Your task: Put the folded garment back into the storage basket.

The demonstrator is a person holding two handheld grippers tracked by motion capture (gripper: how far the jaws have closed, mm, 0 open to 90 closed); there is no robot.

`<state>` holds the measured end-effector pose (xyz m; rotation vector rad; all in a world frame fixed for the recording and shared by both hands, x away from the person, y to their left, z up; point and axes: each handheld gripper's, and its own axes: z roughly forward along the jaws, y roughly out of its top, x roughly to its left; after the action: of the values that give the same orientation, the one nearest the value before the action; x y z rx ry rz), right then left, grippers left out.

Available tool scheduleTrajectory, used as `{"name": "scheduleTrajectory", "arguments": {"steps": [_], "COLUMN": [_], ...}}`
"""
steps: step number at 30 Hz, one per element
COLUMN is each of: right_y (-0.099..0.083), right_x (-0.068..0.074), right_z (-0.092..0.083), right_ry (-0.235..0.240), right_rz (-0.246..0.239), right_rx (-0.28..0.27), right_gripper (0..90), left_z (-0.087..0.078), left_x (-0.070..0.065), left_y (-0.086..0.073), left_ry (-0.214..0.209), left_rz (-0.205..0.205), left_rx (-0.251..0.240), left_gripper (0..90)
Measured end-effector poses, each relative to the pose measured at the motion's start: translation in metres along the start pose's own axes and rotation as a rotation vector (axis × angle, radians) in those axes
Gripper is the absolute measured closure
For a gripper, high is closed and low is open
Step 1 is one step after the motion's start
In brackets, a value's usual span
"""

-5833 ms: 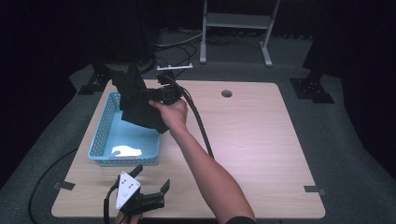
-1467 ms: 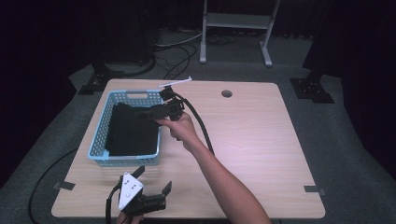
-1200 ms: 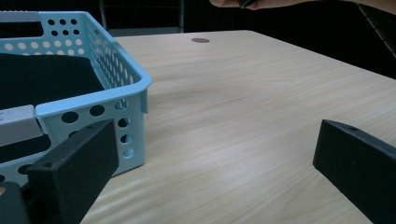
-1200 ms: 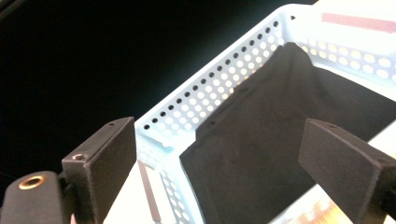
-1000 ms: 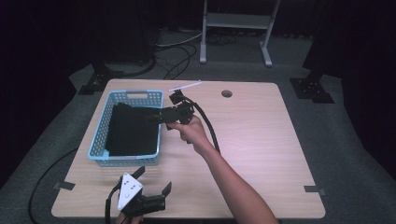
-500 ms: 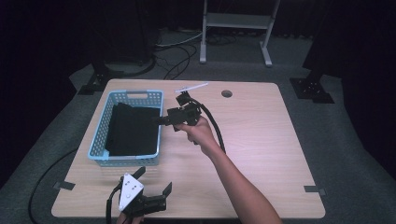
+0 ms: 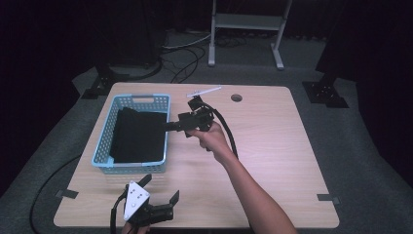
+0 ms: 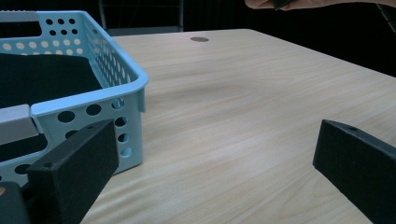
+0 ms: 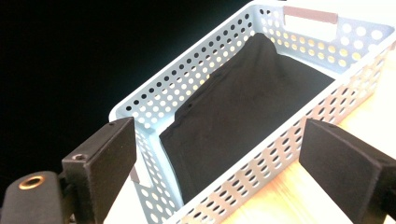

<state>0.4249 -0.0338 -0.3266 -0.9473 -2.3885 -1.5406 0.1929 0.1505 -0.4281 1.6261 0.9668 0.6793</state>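
A light blue perforated basket (image 7: 141,98) stands on the left half of the wooden table. A black cloth (image 7: 139,136) lies flat inside it. My right gripper (image 7: 169,126) hovers just right of the basket's right wall, jaws pointing left at it. In the right gripper view it (image 9: 219,144) is open and empty, with the basket (image 9: 187,65) and the cloth (image 9: 243,107) beyond the jaws. My left gripper (image 7: 159,189) rests open at the table's front edge, below the basket. Its own view (image 8: 215,149) has the basket corner (image 8: 126,70) and the cloth (image 8: 42,74) at left.
A thin white stick (image 7: 203,91) lies near the table's back edge, next to a round cable hole (image 7: 236,97). Bare wood spreads across the table (image 7: 272,146) right of the arm. Black tape marks (image 7: 326,197) sit near the front corners. A metal stand (image 7: 243,22) is behind the table.
Earlier my right gripper held the black cloth above the basket. The cloth now lies in the basket, let go, and the right gripper has drawn back to the right. The left gripper stayed put.
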Motion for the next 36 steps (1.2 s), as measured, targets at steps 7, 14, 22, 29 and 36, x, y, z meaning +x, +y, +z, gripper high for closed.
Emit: {"name": "scheduleTrajectory", "arguments": {"steps": [7, 14, 22, 29, 36], "right_y": [-0.002, -0.004, -0.008, -0.011, -0.016], "right_x": [-0.003, -0.006, -0.007, -0.009, -0.011], "right_z": [-0.008, -0.015, -0.022, -0.028, -0.034], "right_ry": [-0.016, -0.024, -0.033, -0.040, -0.047], "right_rz": [-0.006, -0.021, -0.037, -0.053, -0.063], "right_rx": [0.006, 0.018, 0.032, 0.042, 0.048], "right_gripper": [11.1, 11.1, 11.1, 11.1, 11.1], "left_z": [0.000, 0.000, 0.001, 0.001, 0.001], "left_x": [0.000, 0.000, 0.000, 0.000, 0.000], "left_y": [0.000, 0.000, 0.000, 0.000, 0.000], "left_ry": [-0.004, -0.001, -0.001, -0.002, -0.005], "left_rz": [0.001, 0.002, 0.006, 0.007, 0.004], "left_rx": [0.001, 0.001, 0.005, 0.006, 0.003], "left_gripper": [0.0, 0.0, 0.0, 0.0, 0.0]}}
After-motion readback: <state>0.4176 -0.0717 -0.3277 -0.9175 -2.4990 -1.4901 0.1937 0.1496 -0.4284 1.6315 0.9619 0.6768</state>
